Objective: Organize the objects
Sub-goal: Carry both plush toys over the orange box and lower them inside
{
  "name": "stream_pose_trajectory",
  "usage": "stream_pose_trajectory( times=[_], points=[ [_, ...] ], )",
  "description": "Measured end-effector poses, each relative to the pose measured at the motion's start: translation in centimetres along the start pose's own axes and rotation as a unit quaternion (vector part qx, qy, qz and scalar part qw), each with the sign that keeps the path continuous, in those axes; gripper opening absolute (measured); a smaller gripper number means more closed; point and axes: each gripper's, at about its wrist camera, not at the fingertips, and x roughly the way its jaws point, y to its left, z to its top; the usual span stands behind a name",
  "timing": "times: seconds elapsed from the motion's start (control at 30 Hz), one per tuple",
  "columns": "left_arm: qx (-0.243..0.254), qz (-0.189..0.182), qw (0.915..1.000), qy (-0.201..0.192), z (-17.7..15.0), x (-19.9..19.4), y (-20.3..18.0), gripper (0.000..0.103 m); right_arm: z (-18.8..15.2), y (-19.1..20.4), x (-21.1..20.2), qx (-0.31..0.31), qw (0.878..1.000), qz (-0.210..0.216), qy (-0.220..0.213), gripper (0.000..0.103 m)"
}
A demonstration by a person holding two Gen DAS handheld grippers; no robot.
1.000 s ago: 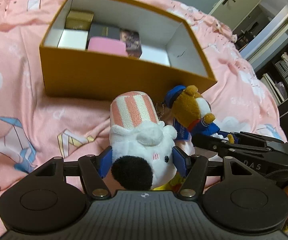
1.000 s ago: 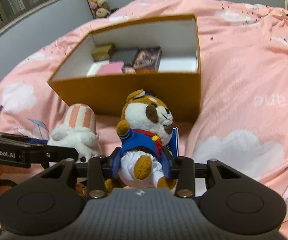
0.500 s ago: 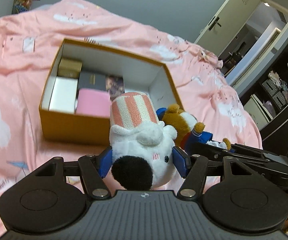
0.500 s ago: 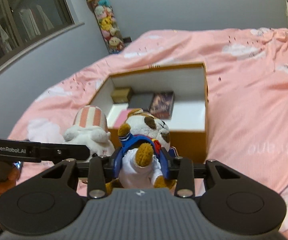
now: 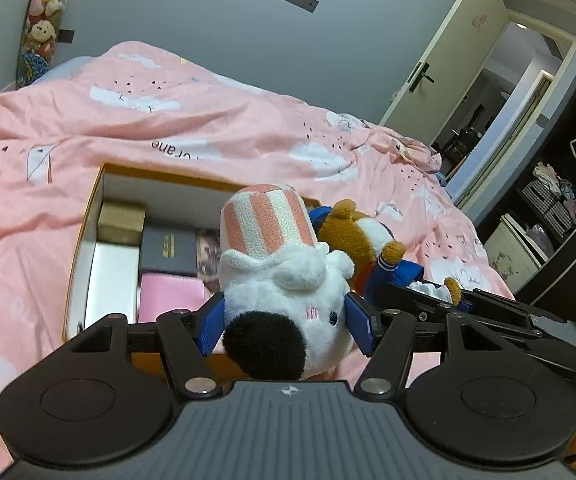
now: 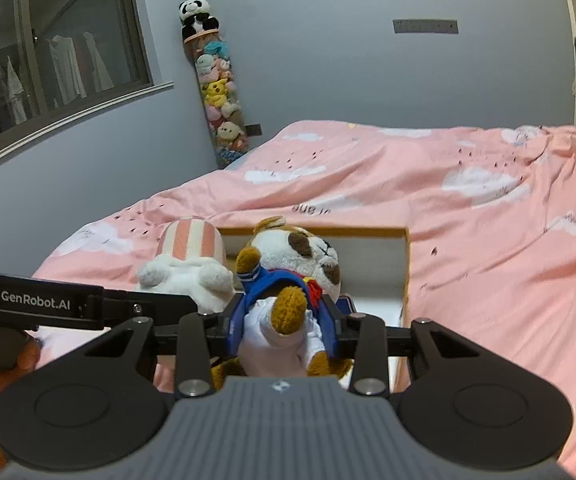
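Note:
My left gripper [image 5: 286,322] is shut on a white plush with a pink-striped hat [image 5: 276,264] and holds it above the near edge of the orange box [image 5: 88,216]. My right gripper [image 6: 284,326] is shut on a brown and white plush dog in a blue outfit [image 6: 295,276], held beside the white plush [image 6: 188,264] over the box's right part [image 6: 405,264]. The dog also shows in the left wrist view [image 5: 363,240]. The box holds several small boxes, among them a gold one [image 5: 122,222], a black one [image 5: 168,250] and a pink one [image 5: 170,298].
The box lies on a bed with a pink cloud-print cover [image 5: 208,128]. A tall tube of plush toys [image 6: 220,92] stands at the wall by the window. A door [image 5: 439,64] and dark shelves [image 5: 559,200] are at the right.
Both grippers have lifted their plush toys up from the bed and moved them forward over the box. The views have tilted up, showing more of the room.

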Motion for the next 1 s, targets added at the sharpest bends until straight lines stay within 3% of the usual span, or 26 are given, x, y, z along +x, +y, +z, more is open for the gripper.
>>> stream_pose_trajectory(
  times=[0.13, 0.43, 0.7, 1.0],
  points=[
    [-0.002, 0.006, 0.9999, 0.008, 0.8, 2.1, 0.5, 0.072, 0.5, -0.6, 1.8, -0.002, 1.000, -0.019, -0.001, 0.040],
    [-0.004, 0.016, 0.9989, 0.045, 1.4, 7.1, 1.6, 0.072, -0.4, -2.6, 7.0, 0.016, 0.998, -0.047, 0.044, 0.040],
    [-0.026, 0.018, 0.9931, 0.113, 0.3, 11.6, 3.5, 0.072, -2.0, -3.2, 10.1, 0.010, 0.994, -0.062, 0.087, 0.040],
    [-0.041, 0.016, 0.9858, 0.162, 0.0, 14.2, 4.5, 0.070, -2.6, -3.1, 12.1, 0.010, 0.990, -0.062, 0.126, 0.041]
  ],
)
